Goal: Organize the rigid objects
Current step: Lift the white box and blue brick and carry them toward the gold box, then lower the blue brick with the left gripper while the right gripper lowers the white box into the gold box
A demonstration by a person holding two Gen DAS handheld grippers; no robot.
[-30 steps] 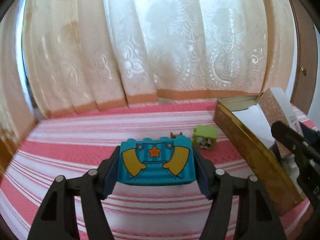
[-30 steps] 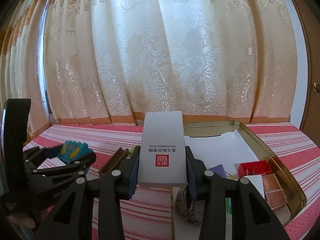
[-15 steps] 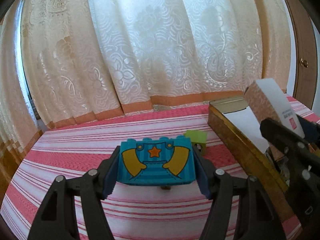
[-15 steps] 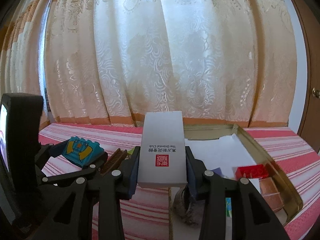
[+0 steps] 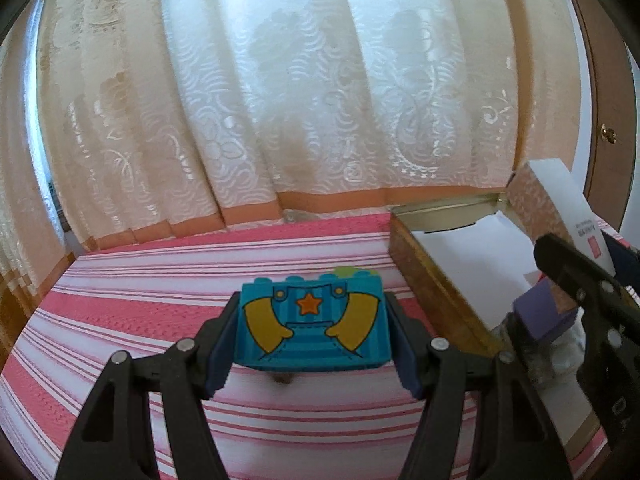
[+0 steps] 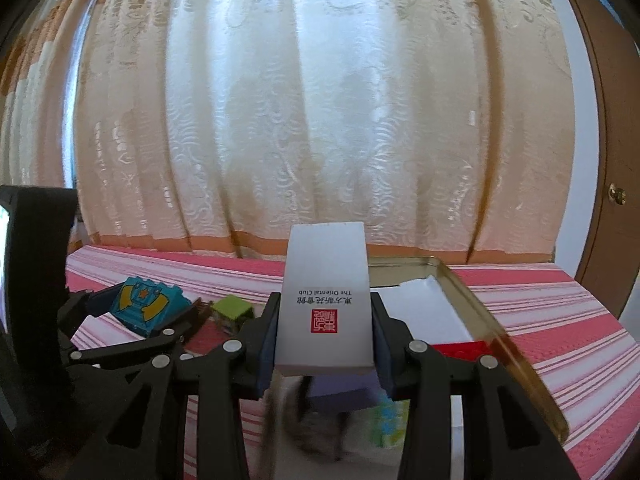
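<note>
- Left wrist view: the left gripper (image 5: 314, 334) is clamped about halfway open on a teal toy block (image 5: 313, 327) printed with dungarees, an orange star and yellow arms. The block is held clear above the pink-striped tablecloth (image 5: 160, 300).
- Same view: a green block (image 5: 352, 272) peeks out just behind the teal one (mostly hidden). The gold tin box (image 5: 436, 280) stands to the right with white paper lining; a purple block (image 5: 540, 316) shows inside it.
- Same view, right edge: the right gripper's dark finger crosses in front of the white carton (image 5: 560, 200) it carries.
- Right wrist view: the right gripper (image 6: 326, 332) is closed narrowly on the white carton (image 6: 326, 300) with a red seal, held upright over the tin's (image 6: 472, 300) near end.
- Same view: a red brick (image 6: 460, 350) and a purple block (image 6: 344, 394) already lie in the tin; the left gripper (image 6: 140, 312) with the teal block (image 6: 146, 304) and the green block (image 6: 232, 310) are outside, to the left.
- Progress (my judgement): partly done. Some pieces are boxed, two are in transit, and the green block is left on the cloth.
</note>
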